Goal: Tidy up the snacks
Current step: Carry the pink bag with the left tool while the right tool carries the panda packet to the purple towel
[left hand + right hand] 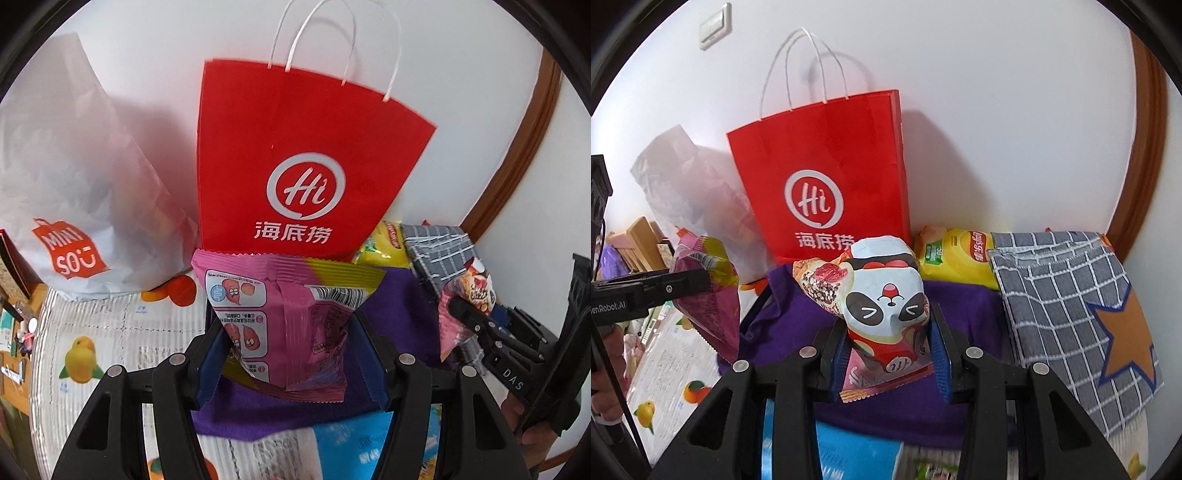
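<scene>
Red paper bag [295, 155]: upright, far against the wall. Pink snack packet [280, 325]: clamped in left gripper [284, 354]. Panda snack packet [882, 295]: pinched in right gripper [886, 354]. Step: carrying both bagward; next calls for lifting above the rim.

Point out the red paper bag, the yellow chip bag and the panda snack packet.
red paper bag [820, 177], right wrist view, on its front panel above the logo.
yellow chip bag [960, 258], right wrist view, on its yellow face.
panda snack packet [886, 291], right wrist view, on the panda's face.
</scene>
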### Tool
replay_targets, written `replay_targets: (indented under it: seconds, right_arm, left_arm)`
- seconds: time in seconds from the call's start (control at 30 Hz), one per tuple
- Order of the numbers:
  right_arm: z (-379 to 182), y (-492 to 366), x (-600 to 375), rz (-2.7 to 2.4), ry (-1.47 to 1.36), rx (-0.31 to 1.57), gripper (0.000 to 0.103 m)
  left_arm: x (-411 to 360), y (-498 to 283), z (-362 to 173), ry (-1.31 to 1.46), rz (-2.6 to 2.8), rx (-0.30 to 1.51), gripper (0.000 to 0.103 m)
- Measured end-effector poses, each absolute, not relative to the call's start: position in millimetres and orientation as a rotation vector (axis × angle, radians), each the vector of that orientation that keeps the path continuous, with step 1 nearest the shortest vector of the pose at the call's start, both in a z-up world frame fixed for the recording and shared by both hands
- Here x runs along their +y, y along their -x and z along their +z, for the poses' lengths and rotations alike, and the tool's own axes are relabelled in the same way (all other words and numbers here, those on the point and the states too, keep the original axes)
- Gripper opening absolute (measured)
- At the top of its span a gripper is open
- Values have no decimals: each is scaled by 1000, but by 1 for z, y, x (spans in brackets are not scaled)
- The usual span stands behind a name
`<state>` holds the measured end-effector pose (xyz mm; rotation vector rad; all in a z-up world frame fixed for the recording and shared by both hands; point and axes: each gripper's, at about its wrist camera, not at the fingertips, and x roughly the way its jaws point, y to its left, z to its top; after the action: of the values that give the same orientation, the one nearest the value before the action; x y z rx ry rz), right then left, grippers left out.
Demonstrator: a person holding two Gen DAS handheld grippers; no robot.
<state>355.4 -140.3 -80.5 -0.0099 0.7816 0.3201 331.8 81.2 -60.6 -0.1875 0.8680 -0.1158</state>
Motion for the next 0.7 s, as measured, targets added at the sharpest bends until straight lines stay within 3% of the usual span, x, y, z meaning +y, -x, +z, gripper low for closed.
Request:
replay_targets:
  seconds: [0.7]
  right_arm:
    - [-161, -409, -139, 292, 48, 965, 38]
  left_arm:
    - [81, -379, -131, 169, -93, 1052, 61]
